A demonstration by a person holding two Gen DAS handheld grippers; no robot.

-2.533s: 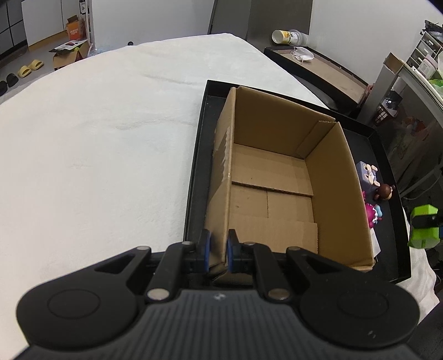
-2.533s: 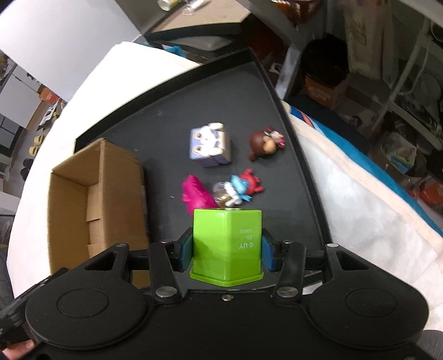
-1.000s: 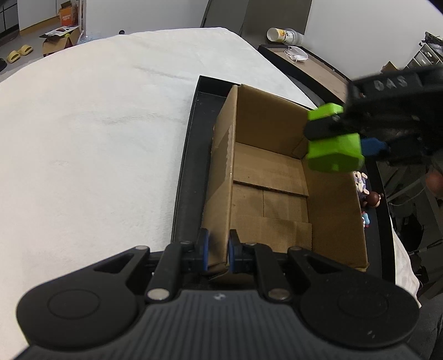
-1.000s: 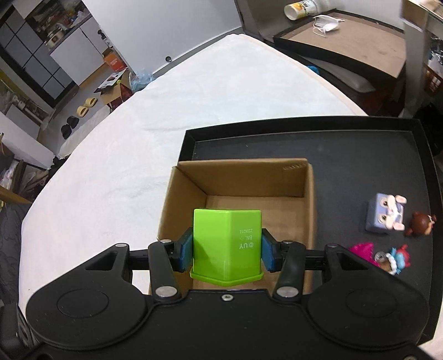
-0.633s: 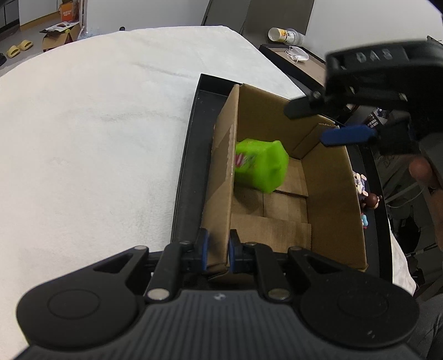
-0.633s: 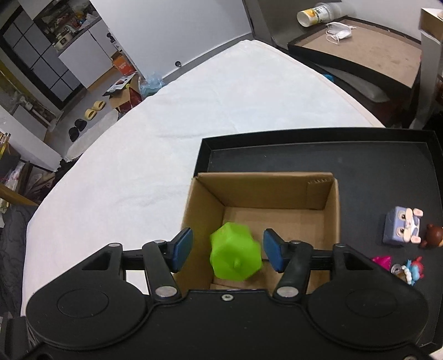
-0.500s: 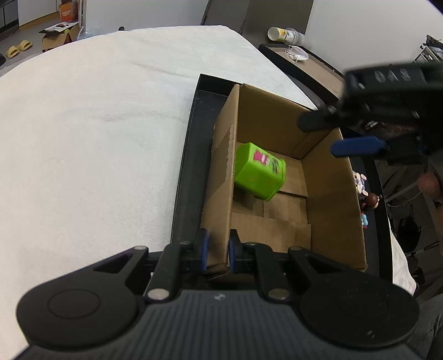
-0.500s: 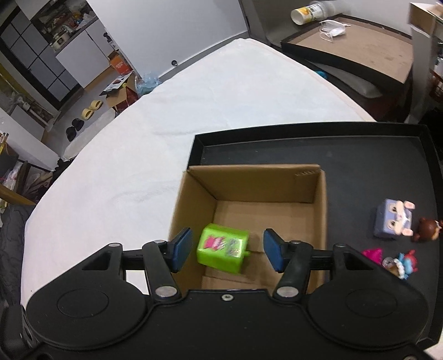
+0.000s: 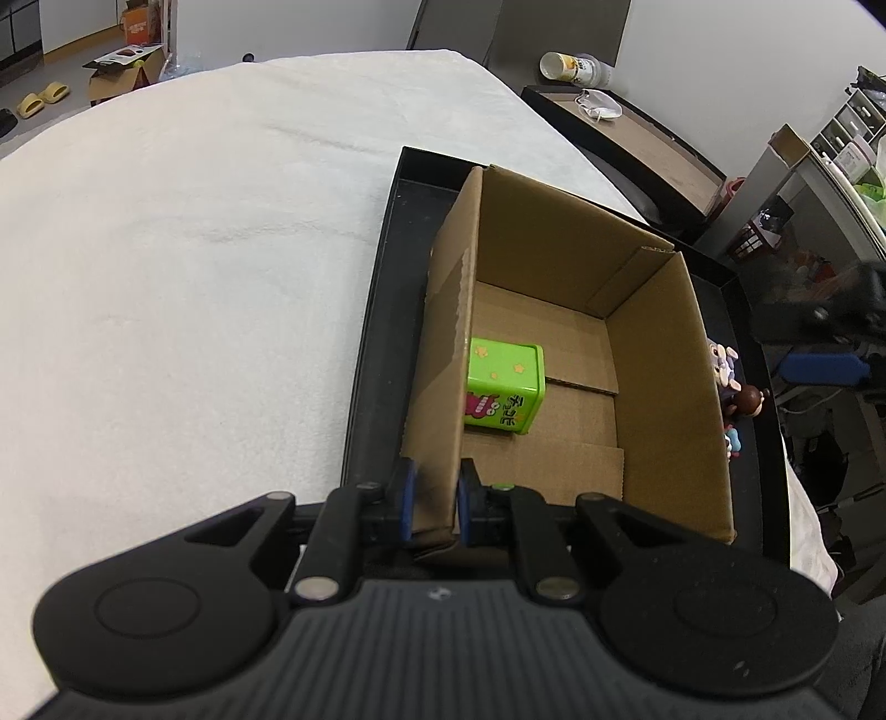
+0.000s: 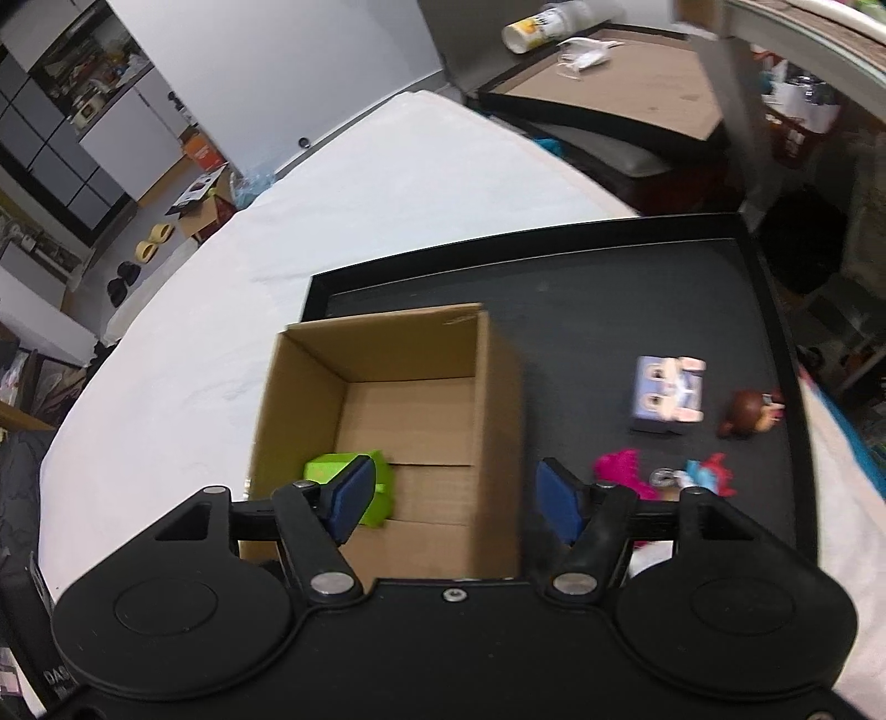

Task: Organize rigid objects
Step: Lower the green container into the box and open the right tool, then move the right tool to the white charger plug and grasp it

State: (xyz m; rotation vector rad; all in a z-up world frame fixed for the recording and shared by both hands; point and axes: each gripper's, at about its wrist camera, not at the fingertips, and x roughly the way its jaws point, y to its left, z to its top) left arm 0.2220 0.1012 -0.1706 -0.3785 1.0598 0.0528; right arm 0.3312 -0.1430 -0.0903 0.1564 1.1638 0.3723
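Observation:
An open cardboard box [image 9: 653,382] [image 10: 501,399] stands on a black tray [image 9: 382,310] [image 10: 609,299]. A green tin [image 9: 504,390] [image 10: 332,471] lies inside it against the left wall. My left gripper [image 9: 432,501] is shut on the box's left wall near its near corner. My right gripper [image 10: 454,501] is open and empty above the box's near right part; it also shows blurred in the left wrist view [image 9: 819,365]. On the tray right of the box lie a lilac bunny cube [image 10: 667,396], a brown-haired figure [image 10: 747,415], a pink toy [image 10: 617,471] and a blue-red figure [image 10: 706,476].
The tray sits on a white padded surface [image 9: 194,266]. Behind it is a second tray [image 10: 609,83] with a paper cup [image 10: 531,27] and a mask. Shelves and clutter stand at the right.
My right gripper carried the green tin over the box and opened. The tin dropped in and settled against the left wall. The right gripper has since moved to the right.

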